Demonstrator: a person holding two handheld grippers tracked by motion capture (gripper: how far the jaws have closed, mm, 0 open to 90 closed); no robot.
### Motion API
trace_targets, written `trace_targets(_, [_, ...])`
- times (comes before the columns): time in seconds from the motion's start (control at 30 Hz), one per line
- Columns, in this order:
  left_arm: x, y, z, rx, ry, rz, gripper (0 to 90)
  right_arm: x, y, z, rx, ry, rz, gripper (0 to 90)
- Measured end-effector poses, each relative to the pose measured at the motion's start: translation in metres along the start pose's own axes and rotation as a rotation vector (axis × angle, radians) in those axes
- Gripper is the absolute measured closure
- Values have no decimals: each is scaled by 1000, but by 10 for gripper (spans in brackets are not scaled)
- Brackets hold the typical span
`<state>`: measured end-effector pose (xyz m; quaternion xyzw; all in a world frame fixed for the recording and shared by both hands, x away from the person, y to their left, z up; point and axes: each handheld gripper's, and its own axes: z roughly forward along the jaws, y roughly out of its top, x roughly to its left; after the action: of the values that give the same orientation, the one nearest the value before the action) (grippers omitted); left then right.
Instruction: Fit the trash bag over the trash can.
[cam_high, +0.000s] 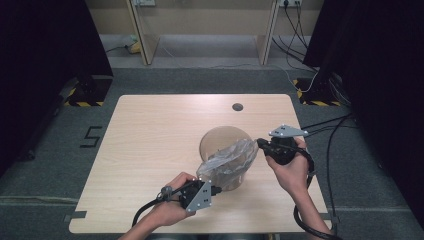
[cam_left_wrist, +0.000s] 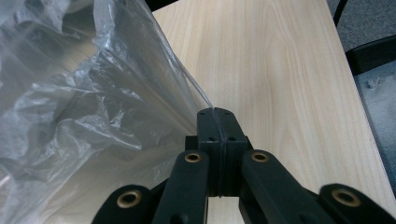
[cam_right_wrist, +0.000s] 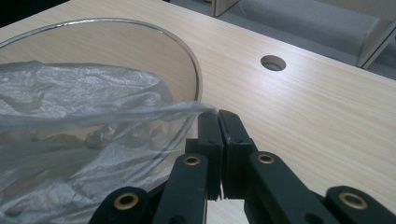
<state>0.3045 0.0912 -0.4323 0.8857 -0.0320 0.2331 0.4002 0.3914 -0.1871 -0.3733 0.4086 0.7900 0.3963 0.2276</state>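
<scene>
1. The left hand-held gripper (cam_left_wrist: 217, 114) is clamped on one edge of the clear plastic bag (cam_high: 227, 160).
2. The right hand-held gripper (cam_right_wrist: 217, 114) pinches the opposite edge.
3. The bag drapes over a transparent bin (cam_high: 220, 137) on the table (cam_high: 150, 135).

- Tables: one, light wood (cam_high: 150, 150).
- Clear round bins: one, right of the table's centre (cam_high: 215, 137).
- Clear plastic bags: one, draped over the bin (cam_high: 227, 160).
- Handheld grippers: two, left gripper (cam_high: 212, 189) near, right gripper (cam_high: 260, 142) right.
- Round holes in the tabletop: one, far side (cam_high: 237, 107).
- Black curtains: two, far left, far right.
</scene>
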Motion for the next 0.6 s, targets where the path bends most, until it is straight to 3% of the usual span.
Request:
trace_targets(0.17, [-3,4,-10,-49,27,-14,857,2,1,1,4,-4,-7,886])
trace_targets(0.2, [-4,5,-20,-80,44,-42,822,3,2,1,3,-11,-14,892])
trace_targets(0.3, [-4,6,-30,-116,59,-69,778,4,2,0,6,-15,-14,894])
trace_targets(0.37, [-6,7,-49,-174,101,-103,737,4,1,0,5,-19,-12,895])
trace_targets(0.43, [-5,7,-54,-191,120,-120,723,4,1,0,3,-22,-10,896])
trace_targets(0.47, [-1,5,-67,-224,202,-189,713,4,1,0,1,-22,-6,896])
trace_targets(0.5, [-1,5,-67,-224,202,-189,708,4,1,0,1,-22,-6,896])
trace_targets(0.53, [5,0,-74,-242,255,-262,705,5,2,0,0,-23,-6,896])
trace_targets(0.57, [5,0,-74,-242,255,-262,687,5,2,0,0,-23,-6,896])
trace_targets(0.6, [11,-4,-77,-252,268,-325,687,5,2,0,-1,-23,-7,896])
